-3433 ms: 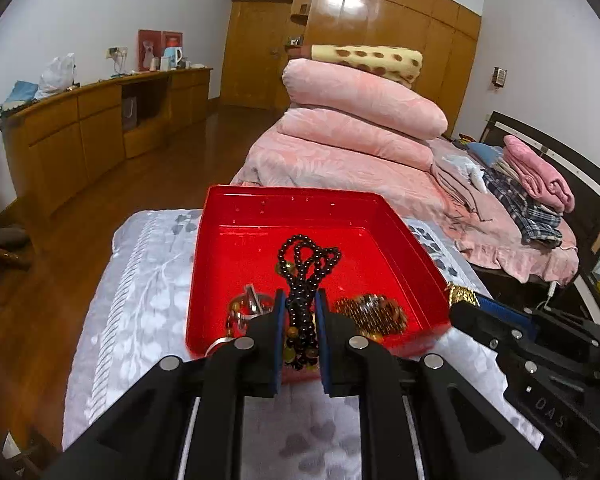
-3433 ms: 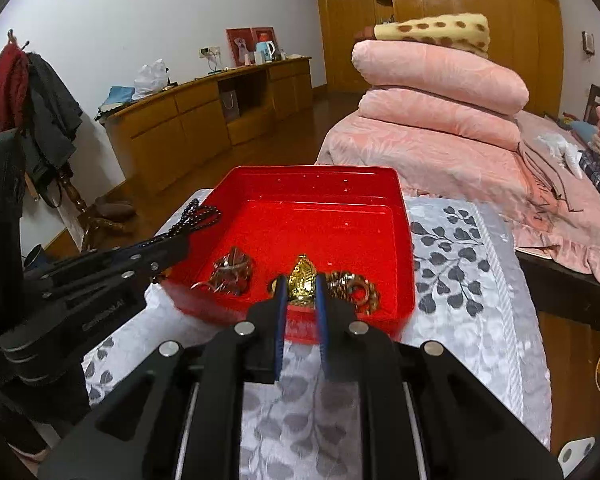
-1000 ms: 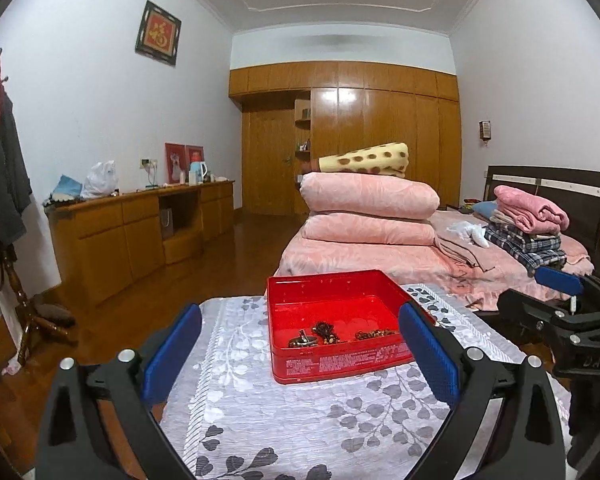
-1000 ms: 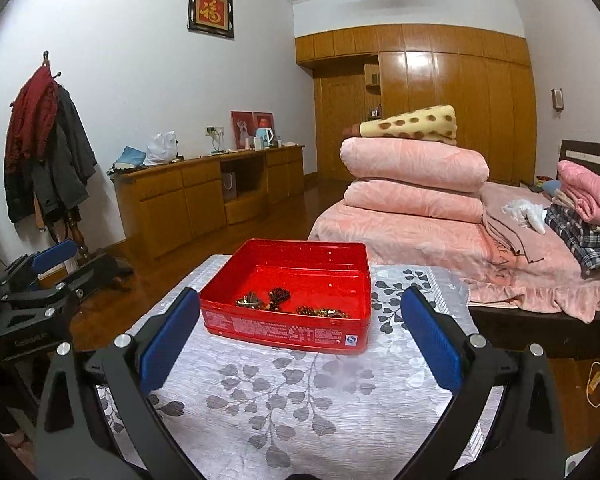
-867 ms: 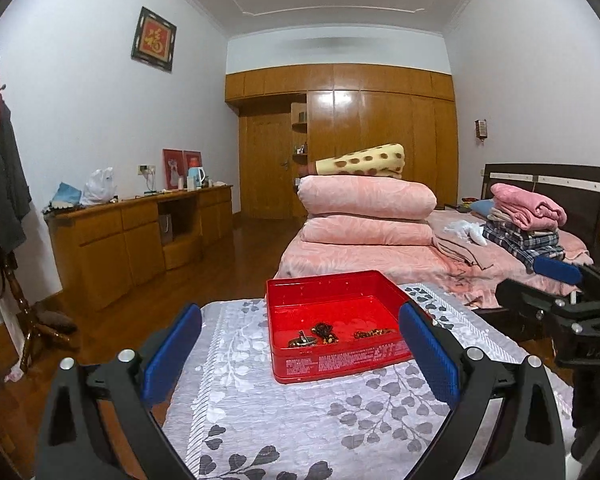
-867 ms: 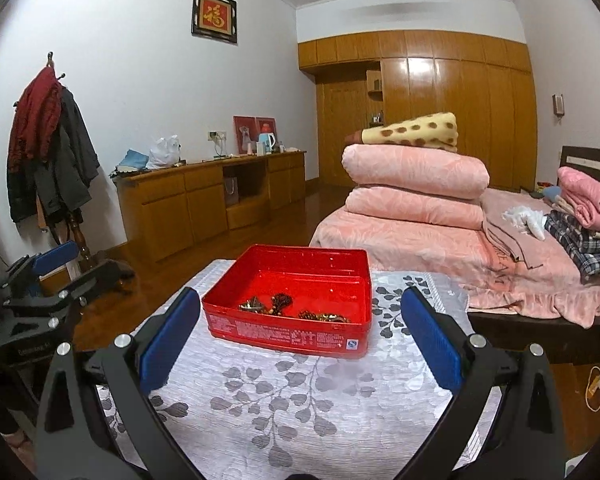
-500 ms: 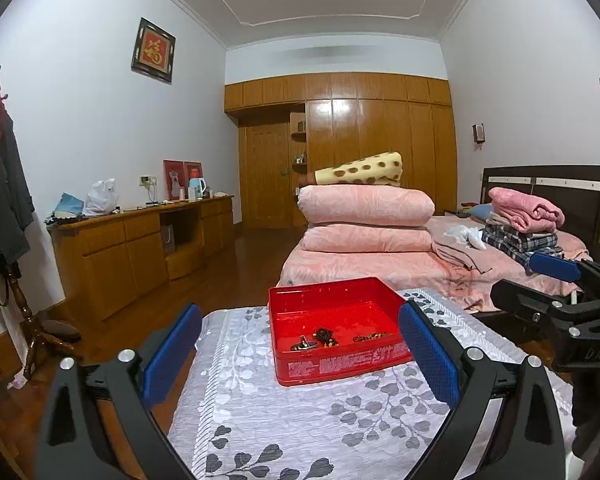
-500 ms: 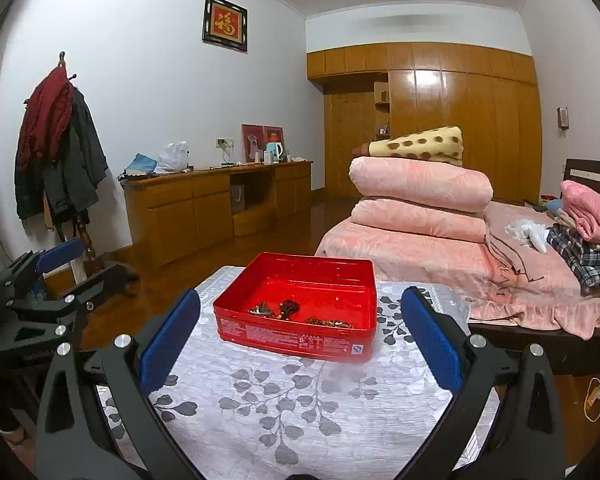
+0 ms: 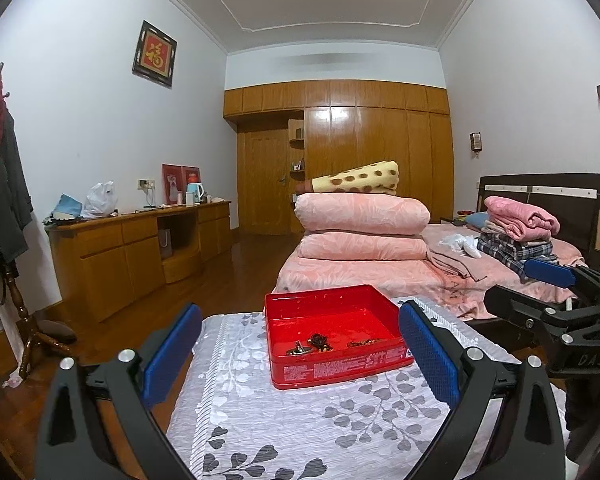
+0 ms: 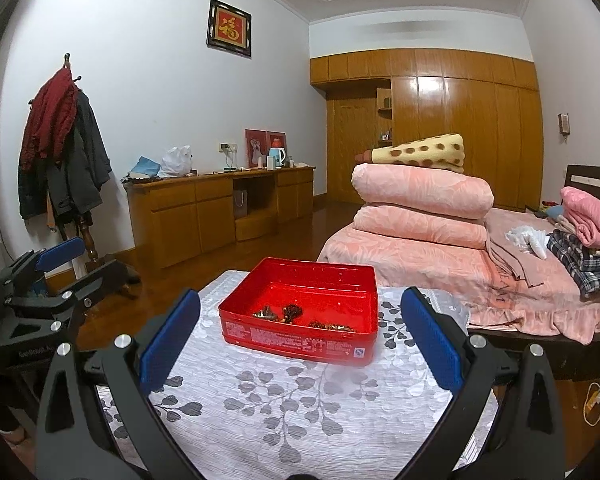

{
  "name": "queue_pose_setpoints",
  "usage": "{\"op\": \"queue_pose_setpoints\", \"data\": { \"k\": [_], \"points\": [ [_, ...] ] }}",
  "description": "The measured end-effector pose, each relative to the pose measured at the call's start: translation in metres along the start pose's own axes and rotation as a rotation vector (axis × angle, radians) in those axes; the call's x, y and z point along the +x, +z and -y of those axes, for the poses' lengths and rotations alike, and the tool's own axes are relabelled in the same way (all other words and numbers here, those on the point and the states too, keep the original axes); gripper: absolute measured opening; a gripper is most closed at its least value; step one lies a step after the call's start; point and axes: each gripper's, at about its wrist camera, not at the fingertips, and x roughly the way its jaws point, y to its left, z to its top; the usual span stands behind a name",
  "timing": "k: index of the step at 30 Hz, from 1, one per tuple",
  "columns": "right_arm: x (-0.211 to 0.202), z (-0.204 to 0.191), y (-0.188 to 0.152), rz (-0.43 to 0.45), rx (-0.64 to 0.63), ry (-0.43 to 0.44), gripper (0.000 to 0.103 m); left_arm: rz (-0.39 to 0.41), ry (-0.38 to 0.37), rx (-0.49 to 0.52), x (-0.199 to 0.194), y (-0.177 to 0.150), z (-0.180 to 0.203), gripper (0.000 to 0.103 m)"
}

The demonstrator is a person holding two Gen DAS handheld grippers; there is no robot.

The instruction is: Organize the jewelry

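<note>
Item: red tin box (image 9: 332, 344), lidless, standing on the desk (image 9: 300, 420), which is covered by a grey leaf-patterned cloth (image 10: 300, 400).

Contents: three small clusters of jewelry lying along the near part of the box floor.
- a metallic piece (image 9: 298, 350) at the left;
- dark beads (image 9: 320, 341) in the middle;
- a golden-brown chain or bracelet (image 9: 362, 343) at the right.
Finer detail is too small to tell.

Left hand-held gripper (image 9: 300, 354): jaws spread wide, nothing between them, held back from the box and above the desk.

Right hand-held gripper (image 10: 300, 350): likewise spread wide and empty, well short of the box.

Loose jewelry on the cloth: none visible in either wrist view.

Status, as judged: all visible pieces sit inside the box and both tools are clear of it, so the gathering appears complete or nearly so. What may remain is tidying or separating the pieces within the box; no lid is in view.
</note>
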Motion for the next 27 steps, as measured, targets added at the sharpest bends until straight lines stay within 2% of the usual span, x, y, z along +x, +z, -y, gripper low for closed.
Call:
{"op": "queue_pose_setpoints", "data": {
  "k": [27],
  "points": [
    [-0.0041, 0.0034, 0.0042, 0.011, 0.003, 0.002, 0.097, 0.009, -0.007, -0.009, -0.0019, 0.0039, 0.0005, 0.097]
  ]
}}
